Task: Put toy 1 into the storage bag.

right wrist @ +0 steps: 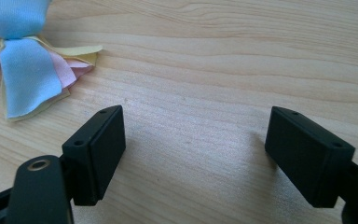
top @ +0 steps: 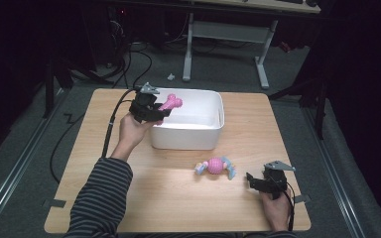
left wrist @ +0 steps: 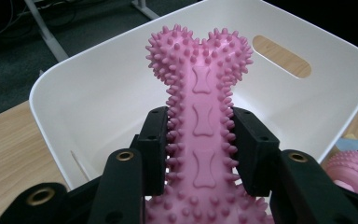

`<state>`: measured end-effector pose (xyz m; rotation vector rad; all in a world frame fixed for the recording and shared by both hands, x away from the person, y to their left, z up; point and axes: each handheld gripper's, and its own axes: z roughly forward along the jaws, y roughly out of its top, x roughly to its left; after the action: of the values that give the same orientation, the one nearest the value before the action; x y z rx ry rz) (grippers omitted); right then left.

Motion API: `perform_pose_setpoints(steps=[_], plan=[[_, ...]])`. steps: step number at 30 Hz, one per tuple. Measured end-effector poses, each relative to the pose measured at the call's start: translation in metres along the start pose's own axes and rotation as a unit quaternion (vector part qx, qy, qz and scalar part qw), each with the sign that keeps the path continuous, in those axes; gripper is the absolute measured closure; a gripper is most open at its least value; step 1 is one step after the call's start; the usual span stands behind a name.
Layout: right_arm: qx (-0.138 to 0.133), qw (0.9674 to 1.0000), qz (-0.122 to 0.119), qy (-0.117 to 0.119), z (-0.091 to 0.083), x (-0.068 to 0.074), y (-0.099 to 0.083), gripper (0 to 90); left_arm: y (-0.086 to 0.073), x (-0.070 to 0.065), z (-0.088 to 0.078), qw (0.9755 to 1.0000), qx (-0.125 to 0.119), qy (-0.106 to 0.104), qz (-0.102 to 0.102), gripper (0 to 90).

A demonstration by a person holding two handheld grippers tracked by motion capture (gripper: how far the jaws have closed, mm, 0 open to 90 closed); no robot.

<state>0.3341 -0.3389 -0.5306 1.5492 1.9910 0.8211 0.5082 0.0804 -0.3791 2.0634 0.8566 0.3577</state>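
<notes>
Clamping pink spiky bone [left wrist: 203, 121], right jaws wide

You worked in what looked like a lab or test room: a small wooden table [top: 178, 198] stood alone on grey carpet, with loose black cables [top: 134, 59] trailing across the floor, a white-legged desk frame [top: 228, 39] behind it, tape marks [top: 54, 202] by the table's corners, and dark surroundings all round.

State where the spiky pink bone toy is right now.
In the high view the pink bone toy sits clamped in the left gripper, poised over the left rim of the white bin.
</notes>
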Motion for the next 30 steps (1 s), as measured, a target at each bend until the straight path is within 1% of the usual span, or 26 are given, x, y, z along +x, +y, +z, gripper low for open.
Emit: perform_pose_setpoints(steps=[3,7,9,13,16,23,30], plan=[[0.000,1.0000,0.000,0.000,0.000,0.000,0.000,20.1,-0.001,0.001,0.004,1.0000,0.005,-0.001,-0.002,59.1],[0.000,1.0000,0.000,0.000,0.000,0.000,0.000,20.1,-0.002,0.002,0.008,0.9999,0.012,0.006,0.002,58.9],[0.000,1.0000,0.000,0.000,0.000,0.000,0.000,20.1,-0.003,0.003,0.010,0.9999,0.014,0.006,0.000,58.8],[0.000,1.0000,0.000,0.000,0.000,0.000,0.000,20.1,-0.004,0.002,0.013,0.9996,0.023,0.013,0.009,58.7],[0.000,1.0000,0.000,0.000,0.000,0.000,0.000,20.1,-0.005,0.003,0.014,0.9994,0.027,0.016,0.011,58.6],[0.000,1.0000,0.000,0.000,0.000,0.000,0.000,20.1,-0.008,0.004,0.019,0.9987,0.046,0.019,0.009,58.2],[0.000,1.0000,0.000,0.000,0.000,0.000,0.000,20.1,-0.009,0.003,0.023,0.9981,0.057,0.023,0.008,57.9]])
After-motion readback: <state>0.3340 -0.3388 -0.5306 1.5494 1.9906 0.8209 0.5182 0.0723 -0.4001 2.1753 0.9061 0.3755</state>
